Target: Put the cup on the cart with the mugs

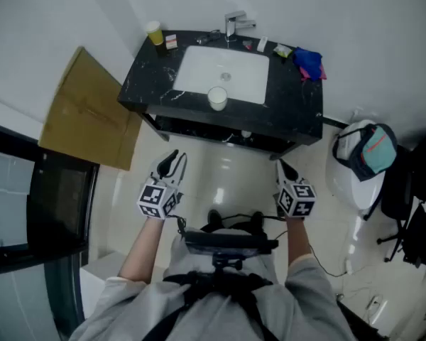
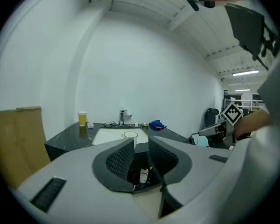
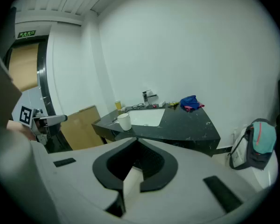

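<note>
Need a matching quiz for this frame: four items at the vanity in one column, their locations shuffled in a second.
Items
1. white cup
2. yellow cup
3. blue cloth
4. cardboard sheet

Places, as the person faces it
A. back right of the counter
B. against the wall, left of the counter
C. front edge of the counter, by the basin
D. back left corner of the counter

Pairs: 1-C, 2-D, 3-A, 4-B

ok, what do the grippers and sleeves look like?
The left gripper and right gripper have light grey bodies, black jaws with textured pads, and each a white cube with black square markers. Sleeves are light grey; black straps cross the chest.
</note>
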A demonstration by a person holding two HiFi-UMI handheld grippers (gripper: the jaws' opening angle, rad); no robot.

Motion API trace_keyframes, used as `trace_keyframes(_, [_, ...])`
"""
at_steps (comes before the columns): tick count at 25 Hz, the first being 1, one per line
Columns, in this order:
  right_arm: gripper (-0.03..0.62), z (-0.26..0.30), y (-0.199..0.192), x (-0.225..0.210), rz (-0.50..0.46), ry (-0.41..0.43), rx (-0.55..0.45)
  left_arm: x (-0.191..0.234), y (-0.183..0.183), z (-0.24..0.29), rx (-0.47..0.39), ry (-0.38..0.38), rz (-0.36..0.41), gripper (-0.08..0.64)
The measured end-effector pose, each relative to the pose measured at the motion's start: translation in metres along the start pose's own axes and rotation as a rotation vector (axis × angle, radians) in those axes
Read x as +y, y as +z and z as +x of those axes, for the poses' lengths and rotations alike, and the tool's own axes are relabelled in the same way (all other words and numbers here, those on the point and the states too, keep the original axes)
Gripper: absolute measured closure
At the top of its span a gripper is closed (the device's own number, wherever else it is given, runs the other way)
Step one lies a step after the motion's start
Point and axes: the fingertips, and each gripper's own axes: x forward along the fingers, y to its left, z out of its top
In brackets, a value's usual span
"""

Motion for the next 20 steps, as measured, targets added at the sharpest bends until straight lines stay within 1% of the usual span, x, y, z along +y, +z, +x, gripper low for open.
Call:
trace_keyframes(6, [0.584, 0.017, 0.012, 0.01, -0.011, -0.001, -0.006, 0.01, -0.003, 0.039, 0.011, -0.05, -0.031, 0.333])
trace_keyframes(9, [0.584, 0.023, 0.016, 0.011, -0.024, 0.008, 0.006, 0.013, -0.004, 0.061, 0.012, -0.04, -0.055, 0.251])
trace_keyframes(13, [0.584, 0.037, 0.031, 0.003, -0.06, 0.036, 0.007, 0.012, -0.003, 0.102, 0.014, -0.023, -0.063, 0.167])
trace_keyframes(16, [0.584, 0.049, 0.045, -0.004, -0.099, 0.084, 0.005, 0.007, -0.007, 0.133, 0.037, -0.006, -0.072, 0.127])
trace_keyframes(20, [0.584, 0.064, 0.061, -0.016, -0.141, 0.147, 0.017, 0.003, -0.008, 0.167, 0.048, 0.025, -0.085, 0.121])
